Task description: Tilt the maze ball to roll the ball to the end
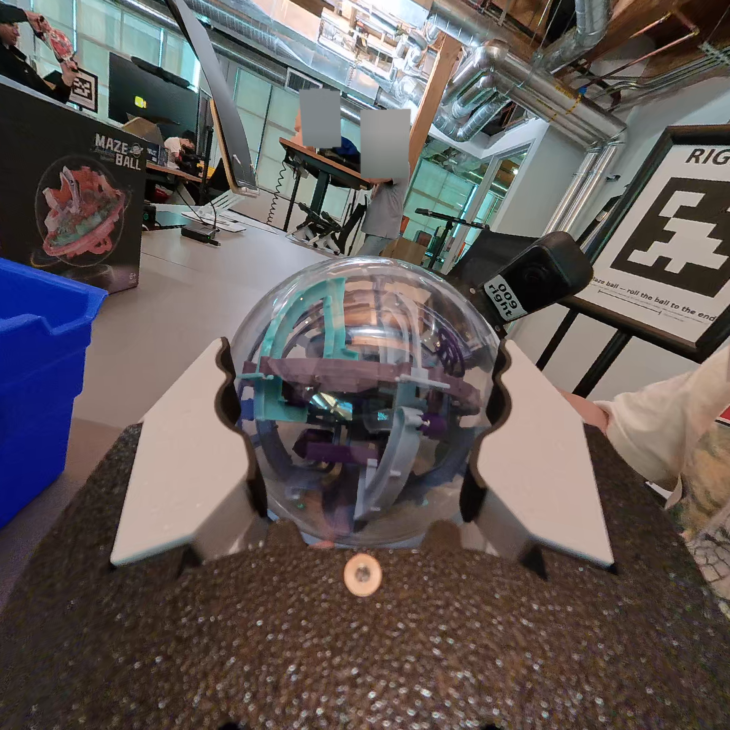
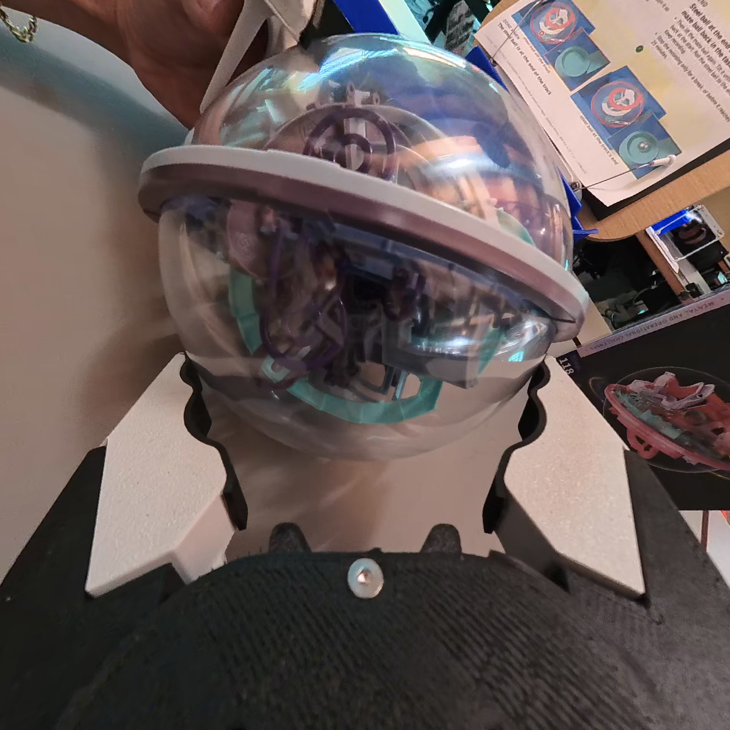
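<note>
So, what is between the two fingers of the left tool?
The clear maze ball fills the space between the fingers, both dark pads against its shell, in the left wrist view.

One maze ball (image 1: 363, 395), clear sphere. Two tongs: left tongs (image 1: 361, 379), right tongs (image 2: 365, 395). Four fingers total, two per tongs, white with black wavy pads (image 1: 227, 395). One blue bin (image 1: 35, 375), near left. One dark maze-ball box (image 1: 71, 189), far left on table (image 1: 189, 284). One framed marker sign (image 1: 679, 237), right. One instruction sheet (image 2: 616, 91), far right in right wrist view. Two standing persons far off, one seated.
</note>
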